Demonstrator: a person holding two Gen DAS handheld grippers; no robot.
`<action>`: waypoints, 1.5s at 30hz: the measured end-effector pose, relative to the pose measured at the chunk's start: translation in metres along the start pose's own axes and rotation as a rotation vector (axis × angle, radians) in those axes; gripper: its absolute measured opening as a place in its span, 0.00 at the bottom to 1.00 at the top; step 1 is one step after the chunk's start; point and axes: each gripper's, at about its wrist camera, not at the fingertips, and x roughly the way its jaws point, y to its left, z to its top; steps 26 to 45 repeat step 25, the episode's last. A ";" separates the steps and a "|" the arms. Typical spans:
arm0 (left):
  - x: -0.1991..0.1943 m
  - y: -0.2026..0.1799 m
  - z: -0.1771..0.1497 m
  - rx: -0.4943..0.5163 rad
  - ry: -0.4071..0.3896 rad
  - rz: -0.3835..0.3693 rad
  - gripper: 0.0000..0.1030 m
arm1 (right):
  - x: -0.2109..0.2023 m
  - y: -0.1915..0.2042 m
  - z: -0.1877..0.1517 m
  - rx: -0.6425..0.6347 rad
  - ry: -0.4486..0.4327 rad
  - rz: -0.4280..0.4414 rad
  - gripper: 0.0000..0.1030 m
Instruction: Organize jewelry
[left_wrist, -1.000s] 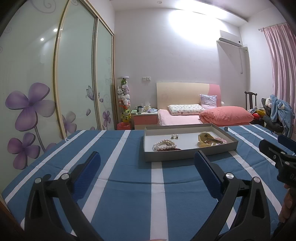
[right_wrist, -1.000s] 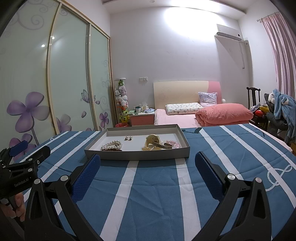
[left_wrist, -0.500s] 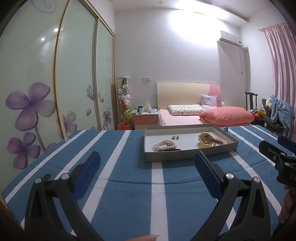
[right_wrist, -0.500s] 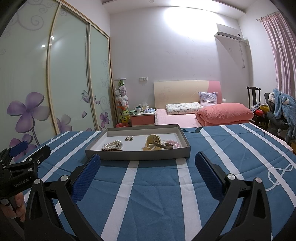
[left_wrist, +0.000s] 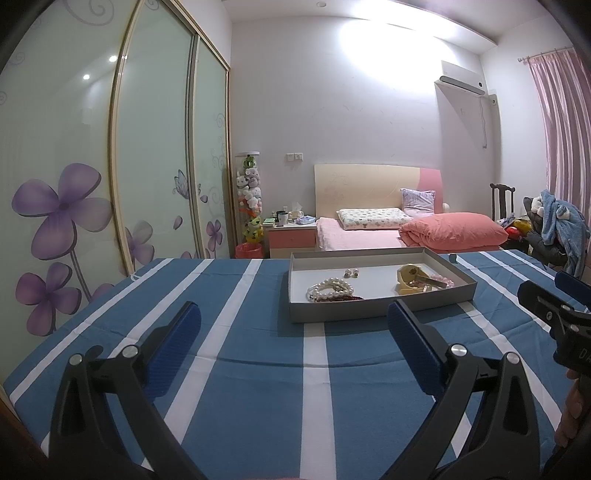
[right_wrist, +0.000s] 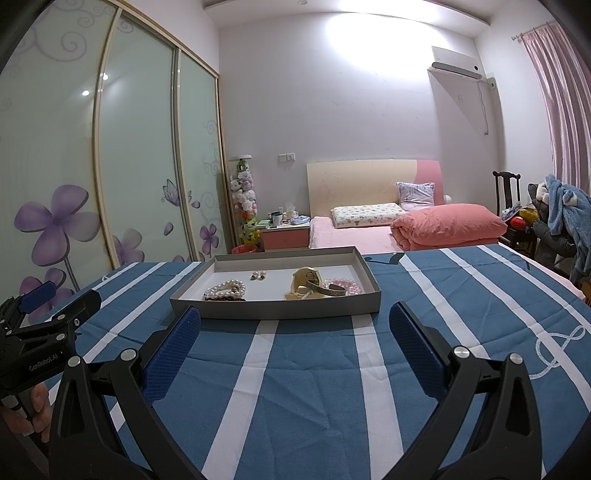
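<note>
Blue-padded fingers of the left gripper (left_wrist: 293, 350) and right gripper (right_wrist: 294, 350) stand wide apart, holding nothing, above the striped bench (right_wrist: 314, 387). Ahead, the grey tray (right_wrist: 275, 308) lies long side across, holding a pearl bracelet (right_wrist: 225, 290) and a bangle (right_wrist: 328, 291).

Earrings (right_wrist: 258, 275) too small to make out — dark beads (left_wrist: 338, 297) half-hidden under pearls (left_wrist: 330, 287)

A shallow grey cardboard tray (right_wrist: 275, 314) is set on the blue striped cloth. Inside, a white pearl bracelet (right_wrist: 225, 289) lies at left, two small pearl earrings (right_wrist: 258, 275) behind it, and a cream bangle (right_wrist: 306, 277), engraved metal cuff (right_wrist: 330, 291) and pink bead bracelet (right_wrist: 345, 285) are clustered at right.
</note>
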 end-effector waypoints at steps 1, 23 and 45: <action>0.000 0.000 0.000 0.000 0.000 0.001 0.96 | 0.000 0.000 0.000 0.000 0.000 0.000 0.98; 0.001 0.000 0.000 -0.005 0.002 -0.004 0.96 | 0.000 0.003 -0.001 0.002 0.002 0.002 0.98; 0.001 0.000 0.000 -0.005 0.002 -0.005 0.96 | 0.000 0.003 -0.001 0.003 0.002 0.002 0.98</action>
